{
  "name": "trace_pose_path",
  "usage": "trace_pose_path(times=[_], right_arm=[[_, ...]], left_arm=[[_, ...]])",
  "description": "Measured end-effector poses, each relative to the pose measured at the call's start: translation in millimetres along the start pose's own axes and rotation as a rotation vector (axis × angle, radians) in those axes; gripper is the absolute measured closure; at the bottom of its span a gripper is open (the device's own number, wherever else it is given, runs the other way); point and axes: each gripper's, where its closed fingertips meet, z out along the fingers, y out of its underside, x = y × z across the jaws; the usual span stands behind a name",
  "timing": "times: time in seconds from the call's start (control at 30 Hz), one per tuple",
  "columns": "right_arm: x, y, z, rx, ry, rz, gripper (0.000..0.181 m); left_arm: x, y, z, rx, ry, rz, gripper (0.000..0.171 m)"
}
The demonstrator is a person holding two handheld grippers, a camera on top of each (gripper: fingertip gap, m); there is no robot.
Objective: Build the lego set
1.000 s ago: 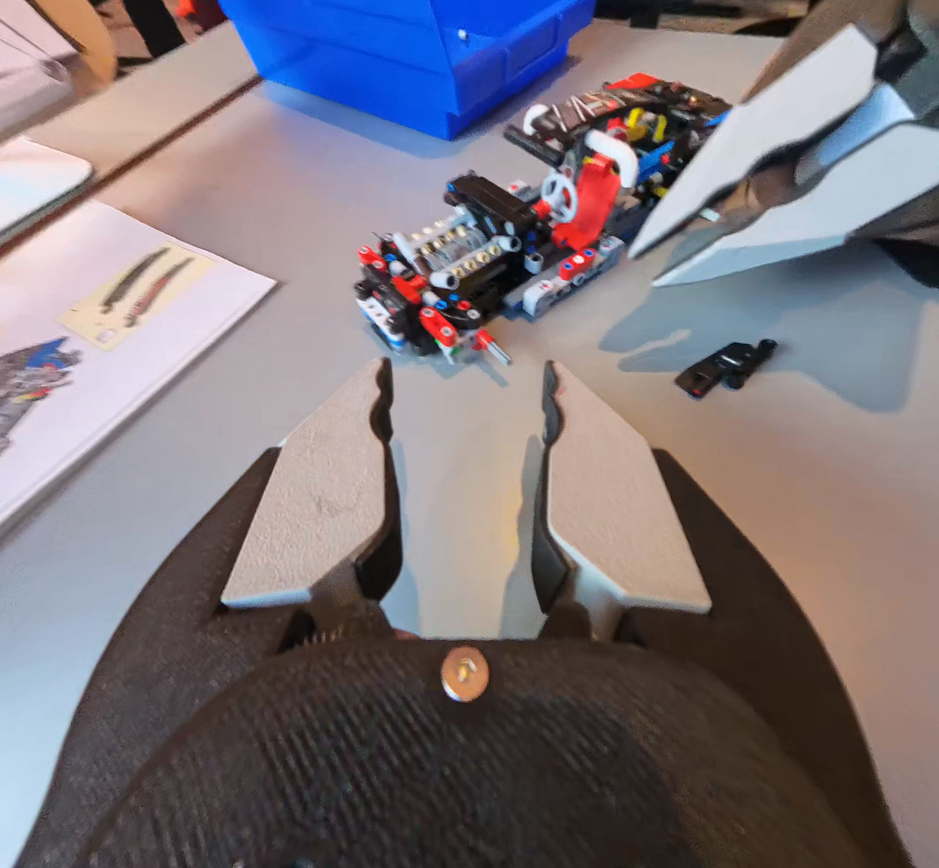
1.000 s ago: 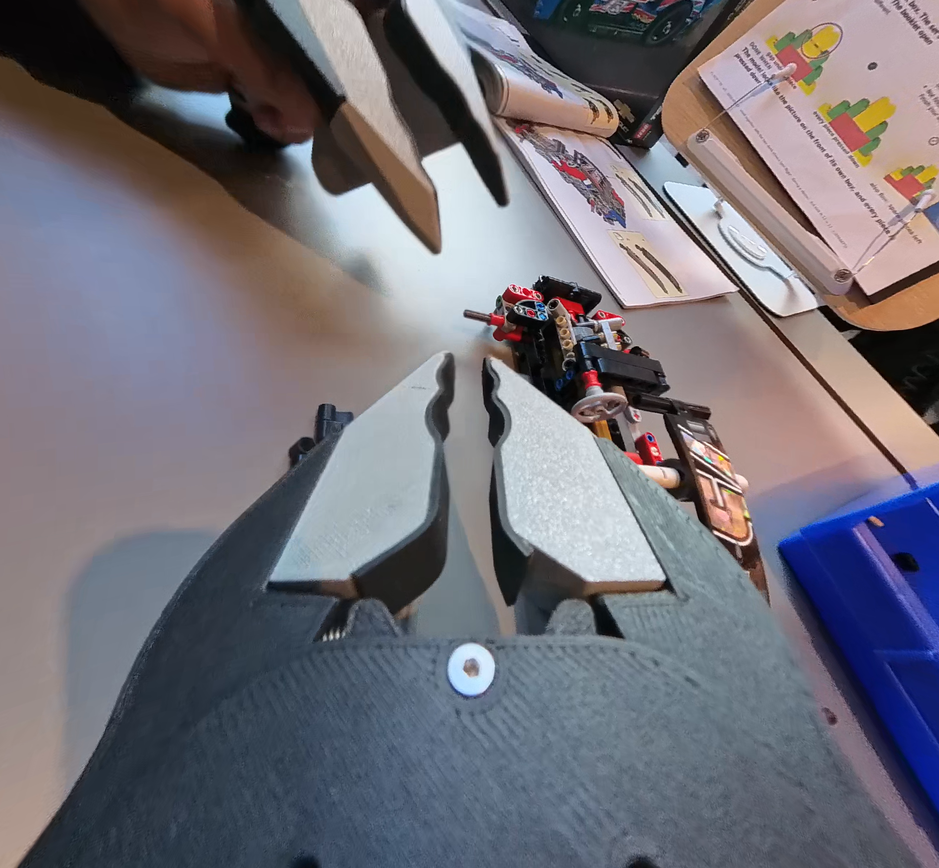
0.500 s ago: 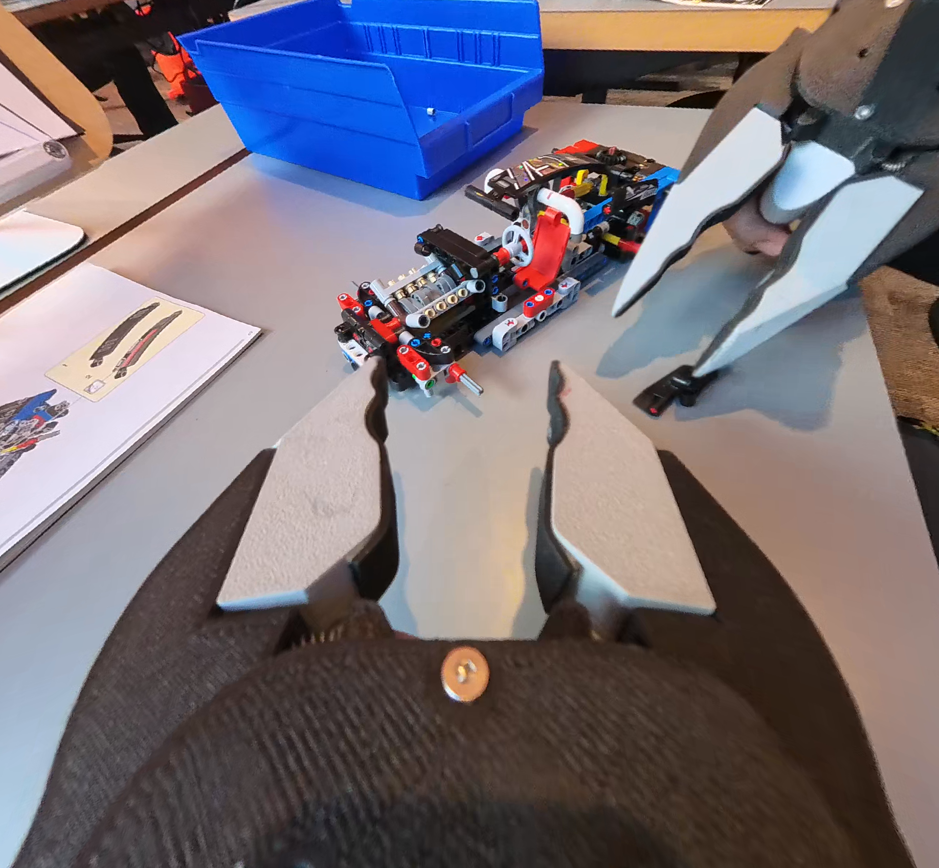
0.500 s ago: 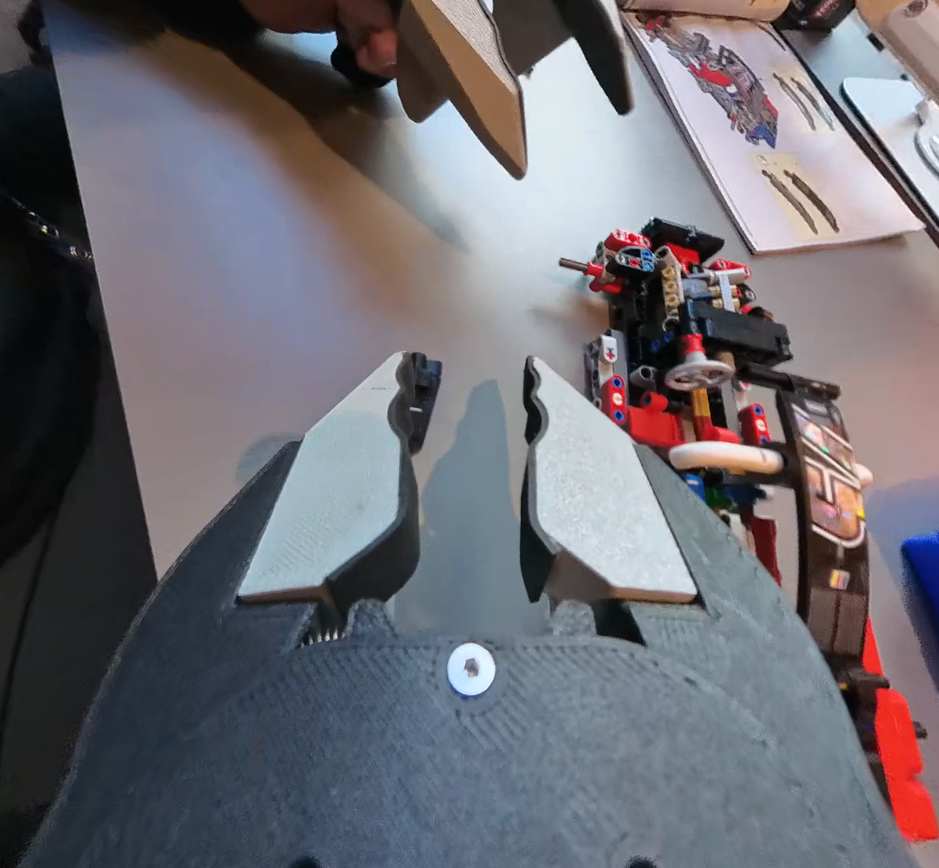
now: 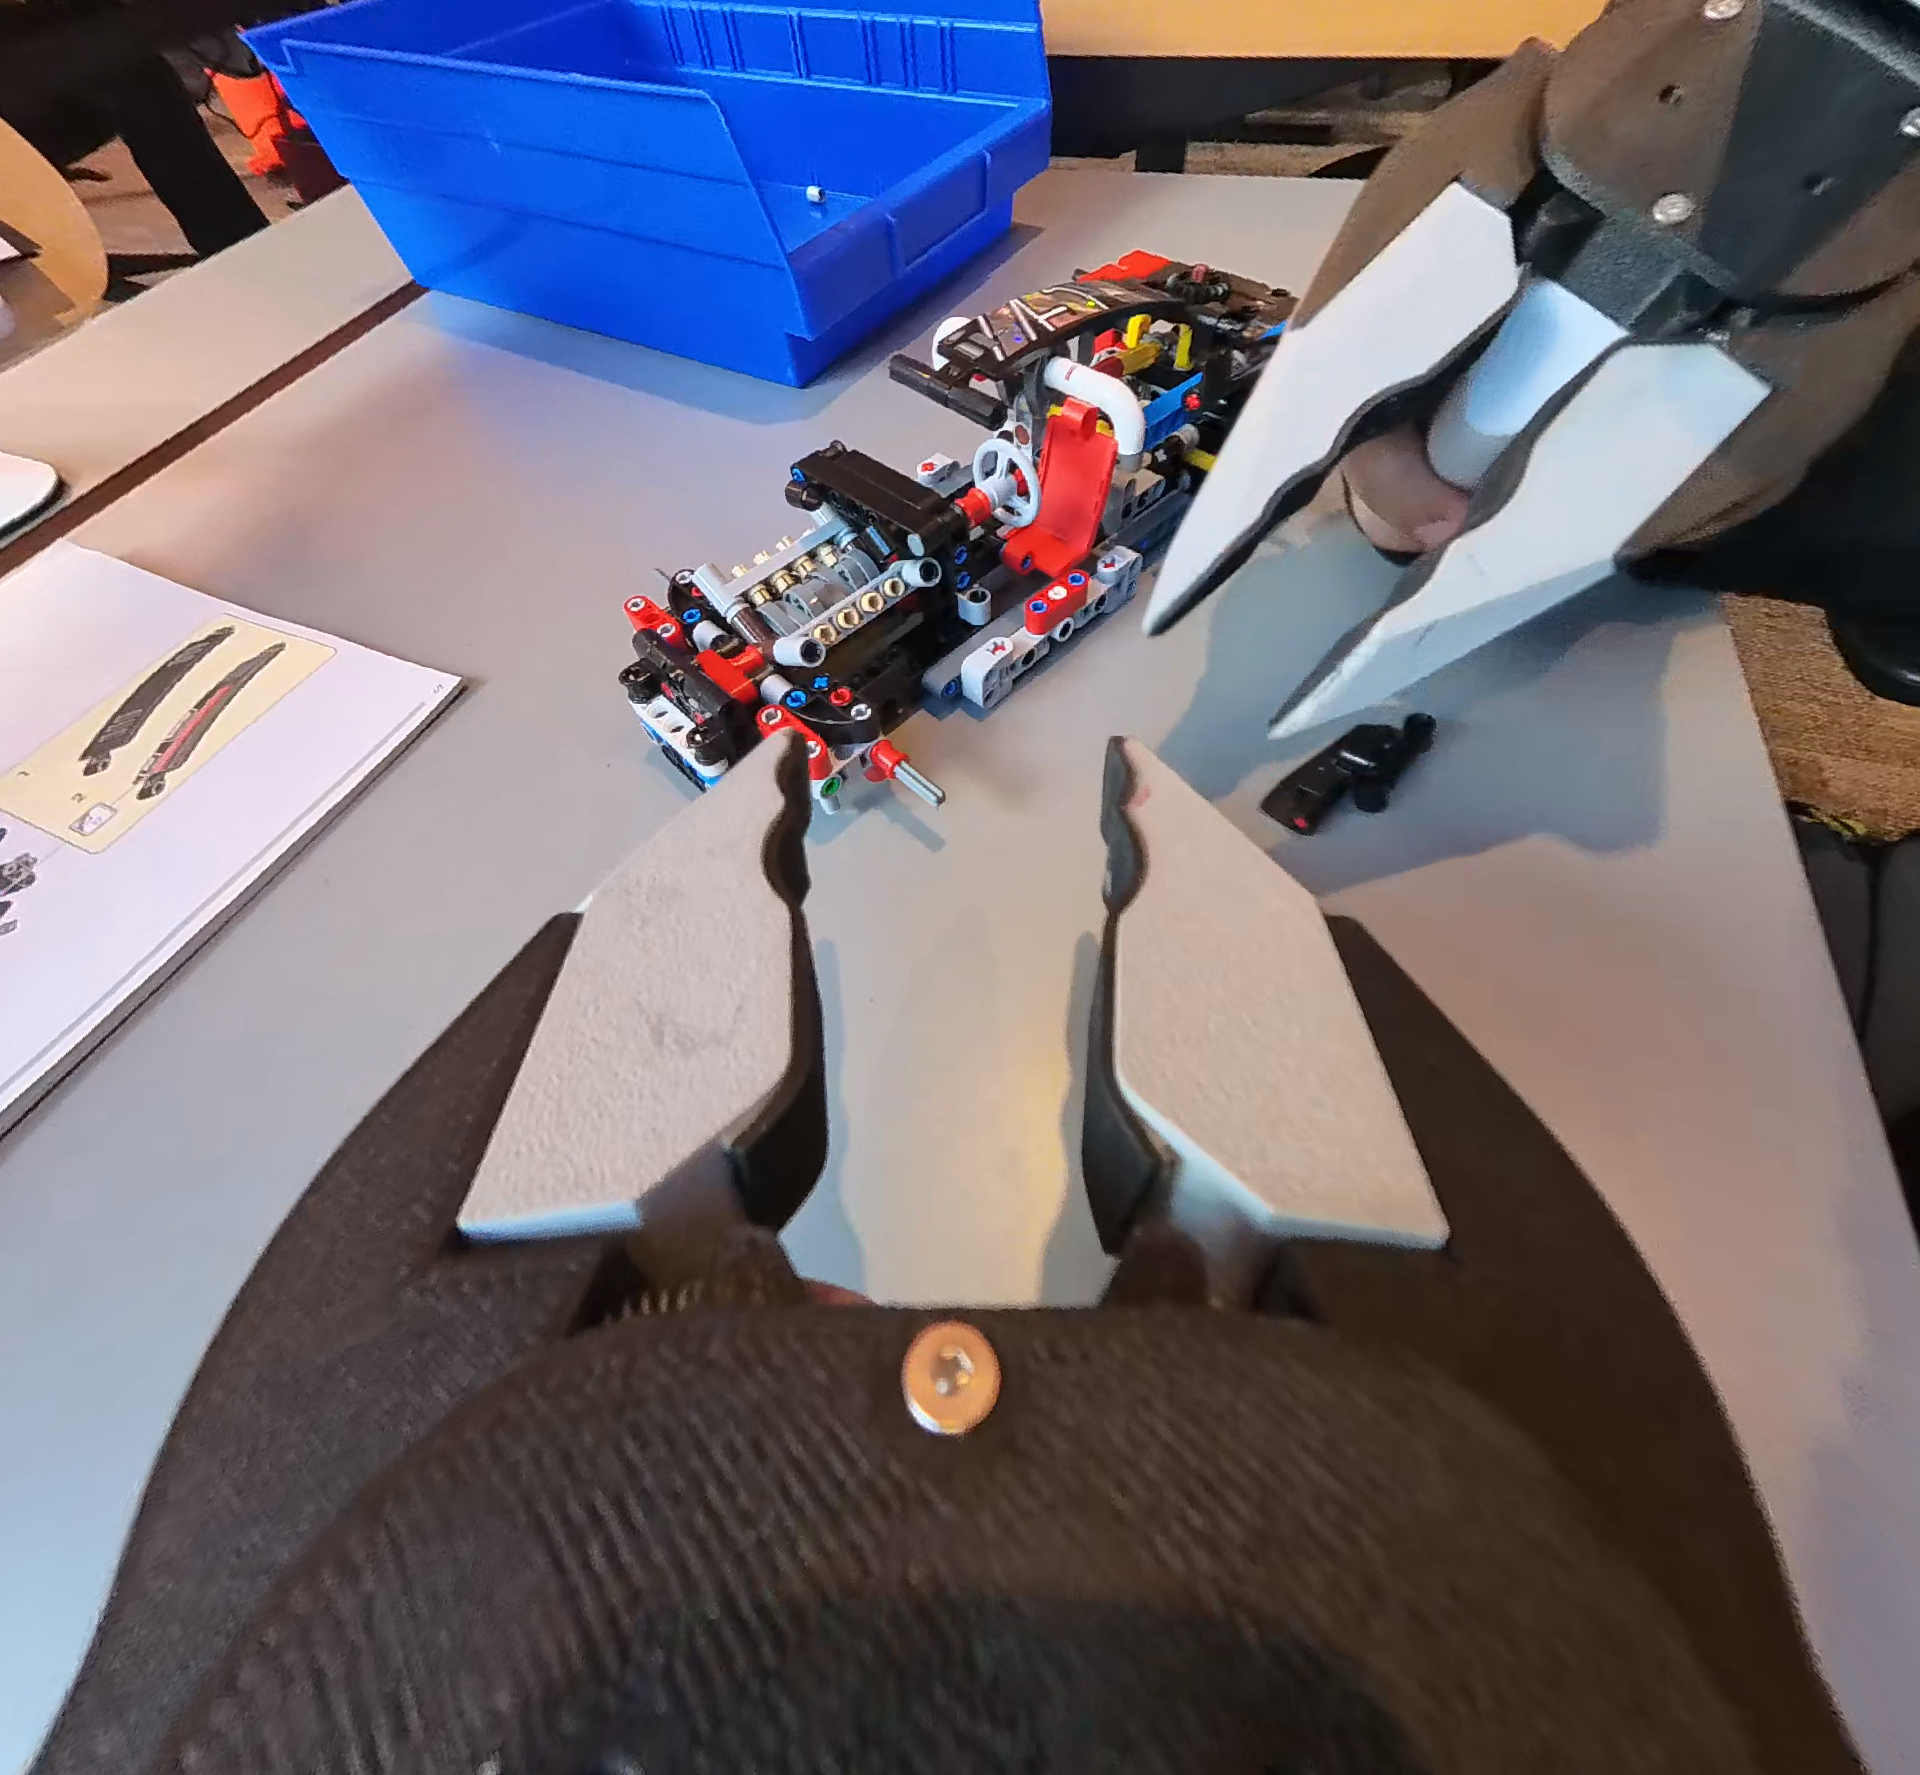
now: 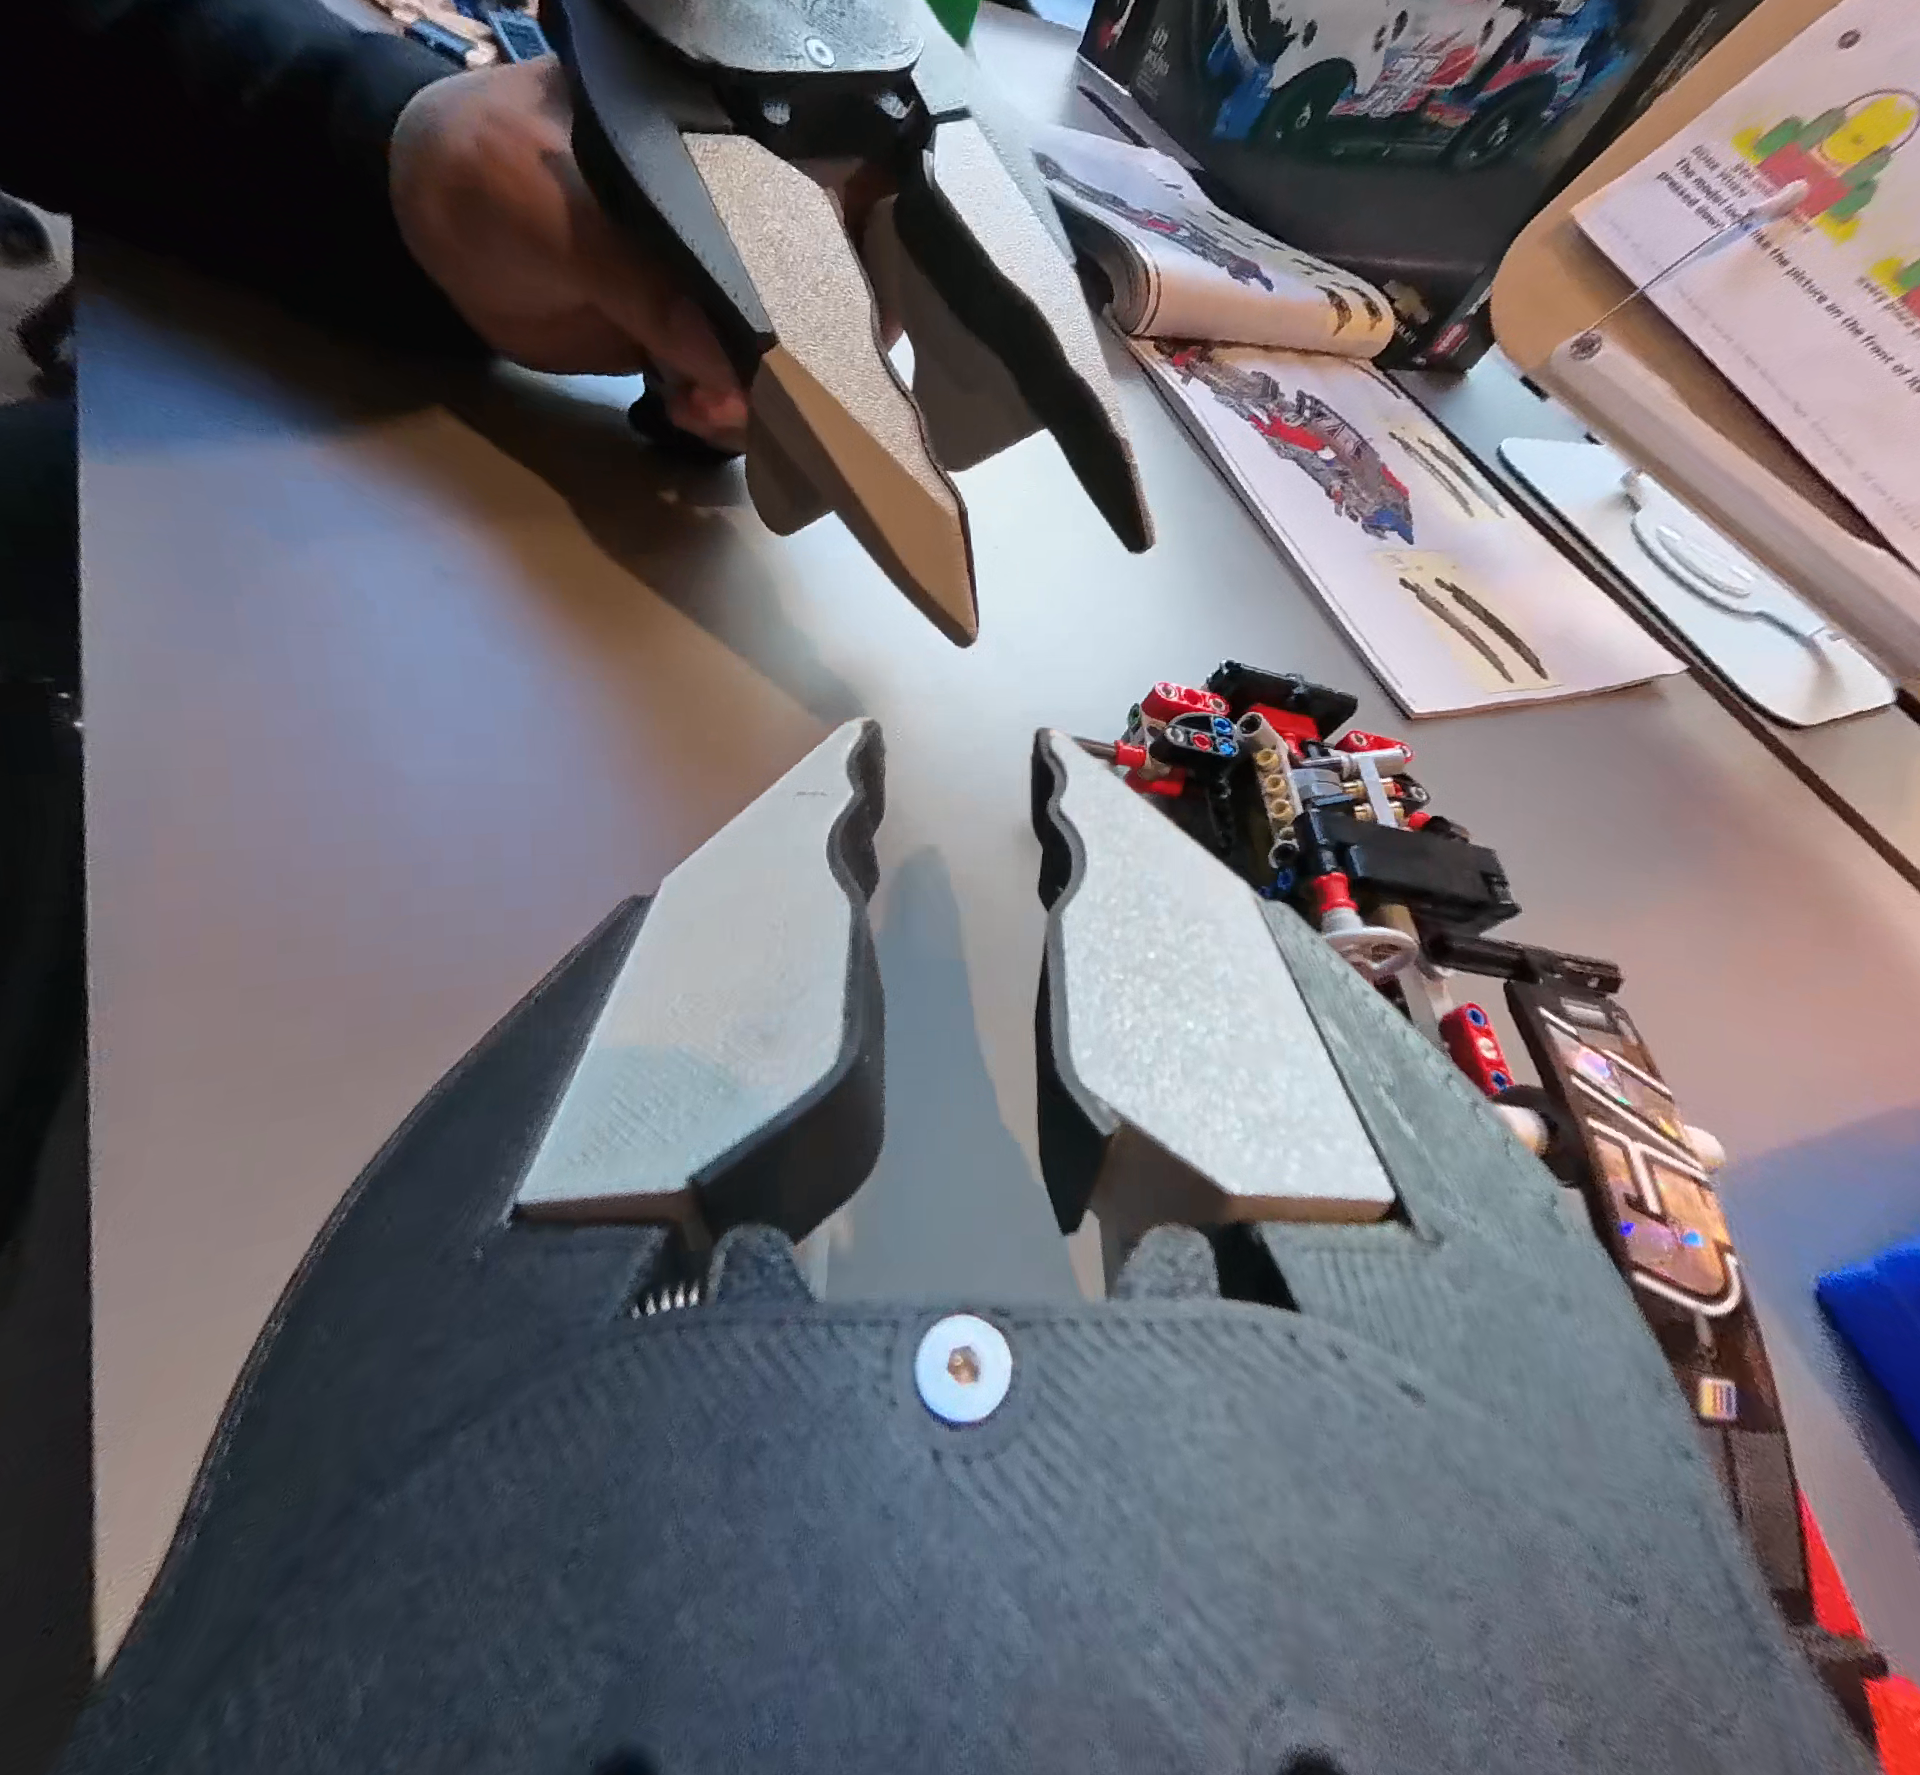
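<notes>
I see printed sheets and the set's box [image 6: 1455, 52]; only left view shows the black piece [image 5: 1351, 775]. Left gripper [image 5: 951, 769] wide, right gripper [image 6: 956, 749] narrower; both empty.

You get bright, cool light with warm glare on the worktop [image 5: 997, 1154]. Soft shadows fall. Frame edges bend and blur.

Glossy blue plastic bin [image 5: 665, 156], smooth matt grey table [image 5: 499, 478]
</notes>
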Motion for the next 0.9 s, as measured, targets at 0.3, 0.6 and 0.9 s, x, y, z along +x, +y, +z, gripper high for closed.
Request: trace_pose_path(times=[0.3,0.6,0.9], right_arm=[[3.8,-1.6,-1.6,0.018,-0.005,0.040,0.155],[3.4,0.2,0.4,0.000,0.006,0.022,0.156],[4.5,1.3,1.6,-0.010,0.012,0.021,0.156]], left_arm=[[-4.4,-1.5,-0.2,0.011,-0.001,-0.028,0.120],[-3.5,-2.3,-0.6,0.014,-0.008,-0.012,0.122],[-3.4,-2.2,-0.6,0.013,-0.003,-0.015,0.124]])
